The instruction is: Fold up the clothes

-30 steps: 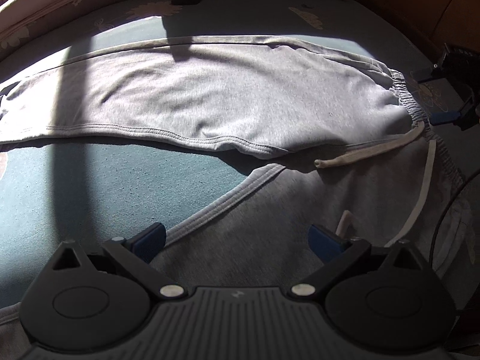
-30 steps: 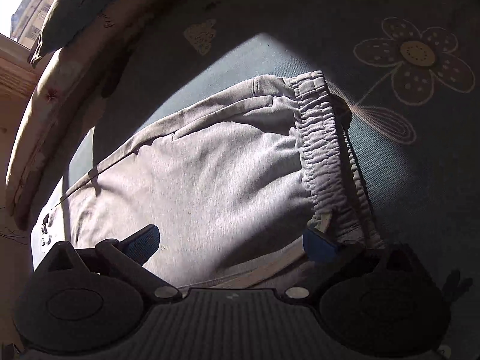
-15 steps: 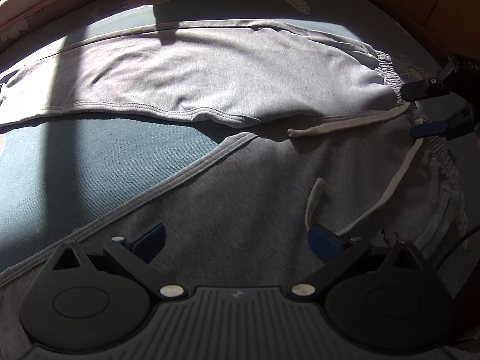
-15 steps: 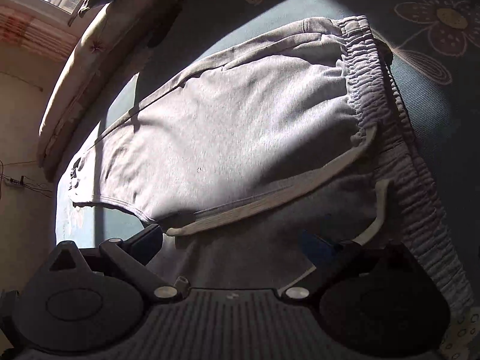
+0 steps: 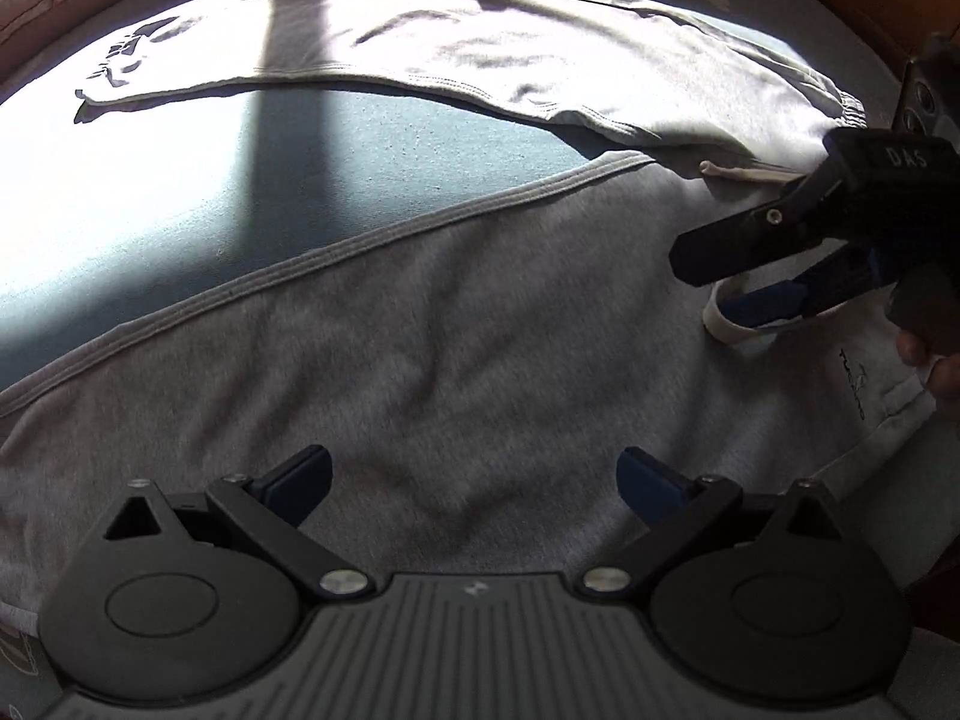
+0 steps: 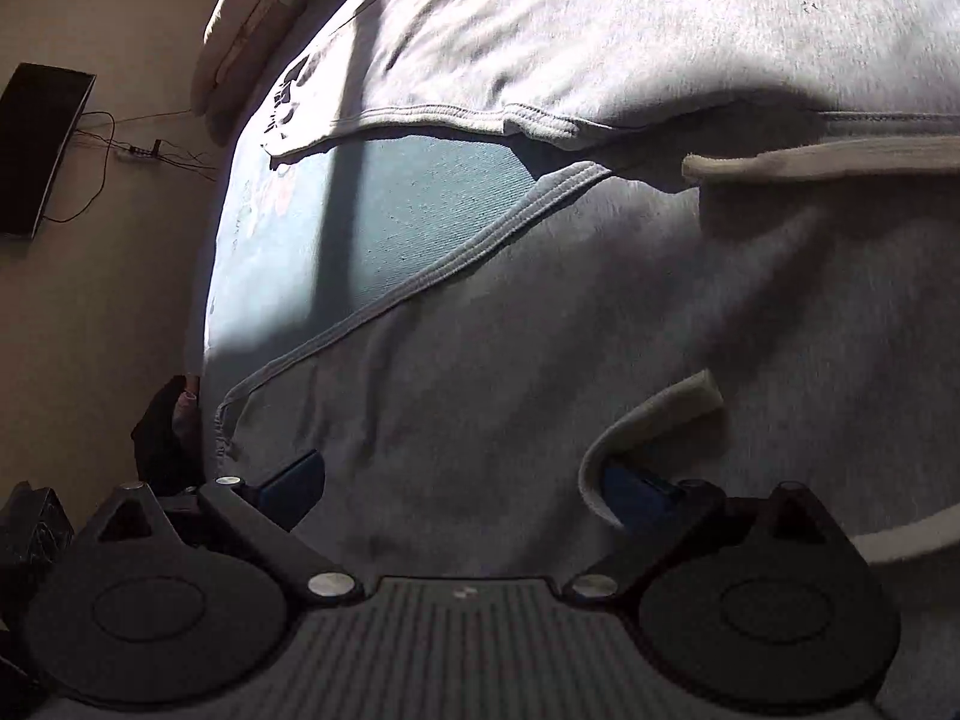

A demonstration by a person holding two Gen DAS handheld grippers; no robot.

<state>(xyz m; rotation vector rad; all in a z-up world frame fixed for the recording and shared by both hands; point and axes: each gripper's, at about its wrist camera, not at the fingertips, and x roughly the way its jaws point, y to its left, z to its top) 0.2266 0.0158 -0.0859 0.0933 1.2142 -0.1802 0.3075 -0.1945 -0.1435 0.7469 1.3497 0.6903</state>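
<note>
Both tongs stand wide apart over a pair of grey sweatpants spread on a bed. Seen from its own wrist camera, the left tongs hover with blue pads well separated above the nearer, shaded trouser leg, gripping nothing. The right tongs are equally spread and low over the same grey cloth; one white drawstring curls around the tip of the right-hand finger, touching it, though nothing is pinched between the pads. In the left view the right tongs reach in from the right edge near the waistband, with the drawstring looped just below them, and part of a hand shows behind.

The sweatpants lie with legs splayed: the farther leg runs across the sunlit upper part of the bed, the nearer one comes toward the cameras, and a wedge of teal bedsheet shows between them. A second drawstring lies flat across the crotch area.

White letters "DAS" are readable on the right tool's body. A small dark logo is printed near the waistband, its words too small to read. Dark print near the far leg's hem is also illegible.
</note>
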